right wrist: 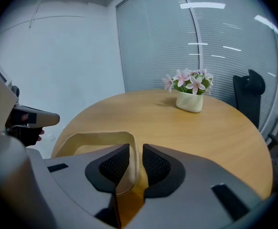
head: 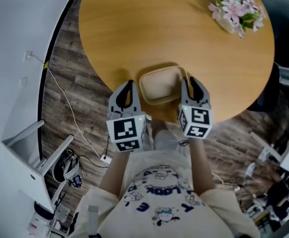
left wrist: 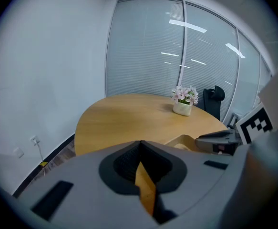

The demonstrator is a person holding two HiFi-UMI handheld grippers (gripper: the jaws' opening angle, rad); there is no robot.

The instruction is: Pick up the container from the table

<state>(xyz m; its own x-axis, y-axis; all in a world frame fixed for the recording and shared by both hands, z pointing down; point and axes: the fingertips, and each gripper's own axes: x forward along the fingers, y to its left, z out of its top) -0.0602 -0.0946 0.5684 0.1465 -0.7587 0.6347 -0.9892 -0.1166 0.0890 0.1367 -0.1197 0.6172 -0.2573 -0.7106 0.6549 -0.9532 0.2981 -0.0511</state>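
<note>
A beige open container (head: 160, 85) rests near the front edge of the round wooden table (head: 134, 24). My right gripper (head: 188, 81) is at its right side. In the right gripper view the jaws (right wrist: 135, 151) stand close together with the container's thin rim (right wrist: 93, 138) pinched between them. My left gripper (head: 129, 85) hangs just left of the container, apart from it. In the left gripper view its pads (left wrist: 139, 149) meet with nothing between them. The container's corner (left wrist: 184, 141) and the right gripper (left wrist: 220, 140) show further right.
A white pot of pink flowers (head: 236, 11) stands at the table's far right. A white wall and a cable (head: 67, 103) run along the wooden floor at left. White furniture (head: 30, 152) sits lower left, and a dark chair (right wrist: 247, 92) stands behind the table.
</note>
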